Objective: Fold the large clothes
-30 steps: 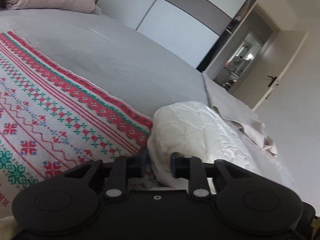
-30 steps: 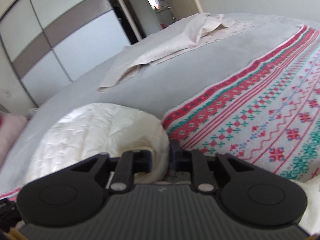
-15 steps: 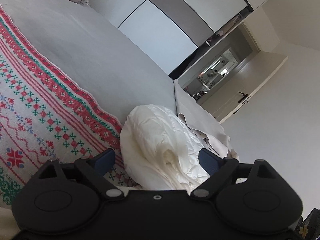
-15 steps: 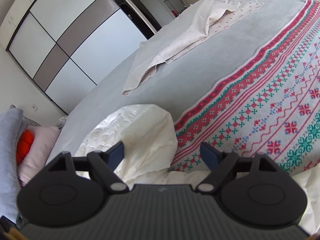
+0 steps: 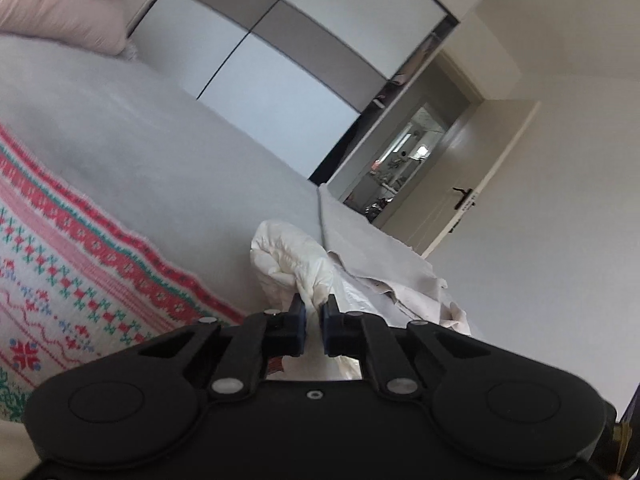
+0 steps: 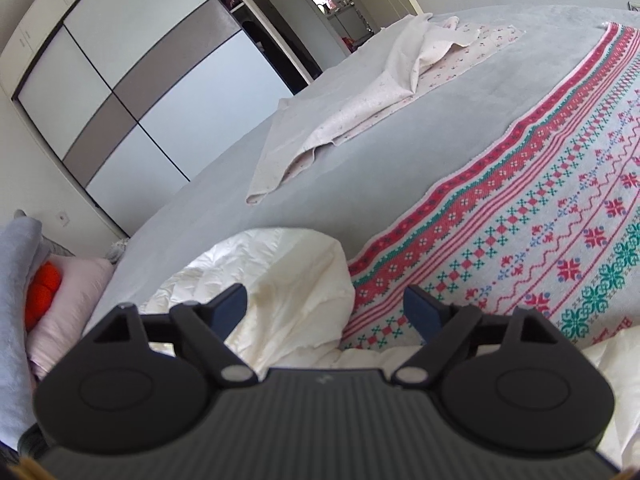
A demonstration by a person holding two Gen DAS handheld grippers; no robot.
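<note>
A cream quilted garment [image 5: 288, 264] lies bunched on the grey bed beside a red, green and white patterned knit [image 5: 60, 272]. My left gripper [image 5: 313, 312] is shut on a fold of the cream garment, which rises between its fingers. In the right wrist view the cream garment [image 6: 280, 280] lies under and ahead of my right gripper [image 6: 326, 308], which is open and holds nothing. The patterned knit [image 6: 540, 240] spreads to its right.
A pale floral sheet [image 6: 360, 120] lies crumpled further across the grey bed [image 6: 420, 148]; it also shows in the left wrist view [image 5: 380, 264]. A pink pillow [image 6: 68, 308] with an orange object sits at the left. Wardrobe doors [image 5: 288, 40] and an open doorway [image 5: 404, 160] stand beyond.
Both grippers opened half a second ago. The left has since shut on a fold of the cream garment and pulled back. The right stays open and has lifted slightly.
</note>
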